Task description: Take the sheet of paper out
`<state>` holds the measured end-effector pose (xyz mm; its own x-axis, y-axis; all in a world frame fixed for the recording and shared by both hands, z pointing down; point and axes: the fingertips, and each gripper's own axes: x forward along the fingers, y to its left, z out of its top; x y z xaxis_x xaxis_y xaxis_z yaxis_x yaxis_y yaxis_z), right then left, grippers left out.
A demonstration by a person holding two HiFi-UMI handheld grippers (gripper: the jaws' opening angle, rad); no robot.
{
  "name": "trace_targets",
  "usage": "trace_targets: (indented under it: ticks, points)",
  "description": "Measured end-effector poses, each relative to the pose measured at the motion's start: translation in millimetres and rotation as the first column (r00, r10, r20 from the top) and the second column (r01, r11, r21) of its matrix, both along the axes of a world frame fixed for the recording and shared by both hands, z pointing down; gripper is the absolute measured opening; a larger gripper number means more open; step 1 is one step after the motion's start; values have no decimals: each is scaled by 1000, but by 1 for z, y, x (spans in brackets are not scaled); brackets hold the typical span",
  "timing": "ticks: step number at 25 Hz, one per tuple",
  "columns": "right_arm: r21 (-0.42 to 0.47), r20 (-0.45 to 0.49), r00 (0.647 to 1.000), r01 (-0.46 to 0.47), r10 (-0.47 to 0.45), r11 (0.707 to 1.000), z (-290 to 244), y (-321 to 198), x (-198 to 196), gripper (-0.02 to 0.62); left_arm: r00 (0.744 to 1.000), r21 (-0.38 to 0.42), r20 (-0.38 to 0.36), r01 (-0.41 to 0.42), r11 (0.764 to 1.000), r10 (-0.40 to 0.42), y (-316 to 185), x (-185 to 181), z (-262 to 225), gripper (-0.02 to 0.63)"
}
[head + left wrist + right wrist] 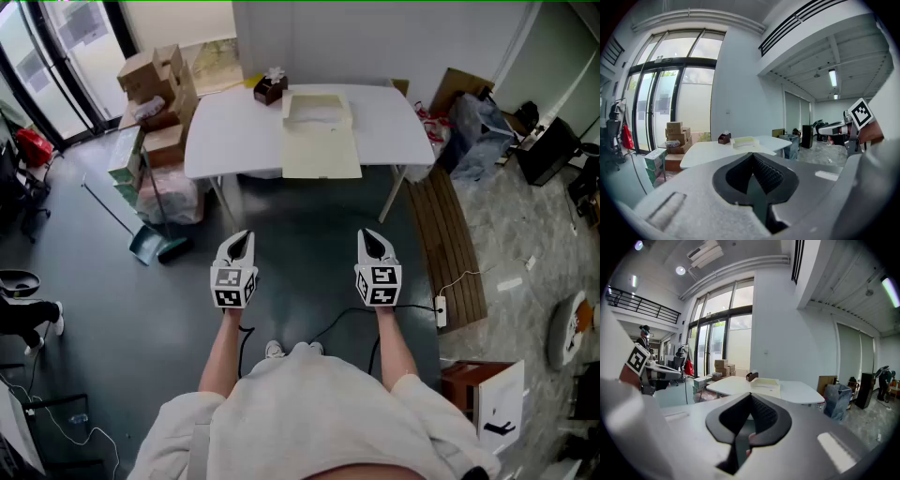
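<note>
At 10 o'clock a stack of cardboard boxes [159, 89] stands against the wall, just beside the table's left end.

The left gripper [241, 238] is held out at 11 o'clock, well short of the table. Its own view shows the jaws pressed together with nothing between them.

At 12 o'clock is the white table [234, 131]. A dark tissue box [270, 87] sits at its far edge. Just right of that lies a flat cream box [319, 95], with its lid [321, 157] folded open toward the person. The pale layer in the tray looks like the sheet of paper [317, 114], though from here I cannot tell whether it is one sheet or several.

Paper like this is likely to be light, limp and thin, and it will crease easily. It lies flat against the tray floor, so closed tips will slide over it. The best hold is probably a corner or the near edge: lift it with one tip, then pinch it gently. The other gripper could steady the box, which looks light enough to shift.

The right gripper [371, 236] hangs at 1 o'clock, level with the left one. Its jaws are also closed and hold nothing.

A wooden bench [448, 244] lies at 2 o'clock.
</note>
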<state>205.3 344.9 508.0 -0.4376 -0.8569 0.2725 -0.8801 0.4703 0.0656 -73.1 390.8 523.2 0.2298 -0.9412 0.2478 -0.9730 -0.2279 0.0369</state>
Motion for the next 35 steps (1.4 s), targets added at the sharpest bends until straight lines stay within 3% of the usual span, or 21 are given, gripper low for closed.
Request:
trace_targets:
  ticks: [25, 35]
  points:
    - [-30, 20, 997, 73, -72, 997, 26, -18, 34, 2, 1000, -1, 17, 5, 1000, -5, -27, 55, 3, 5]
    - [-55, 19, 996, 85, -84, 995, 41, -49, 25, 2, 1000, -29, 5, 8, 1000, -8, -58, 50, 21, 5]
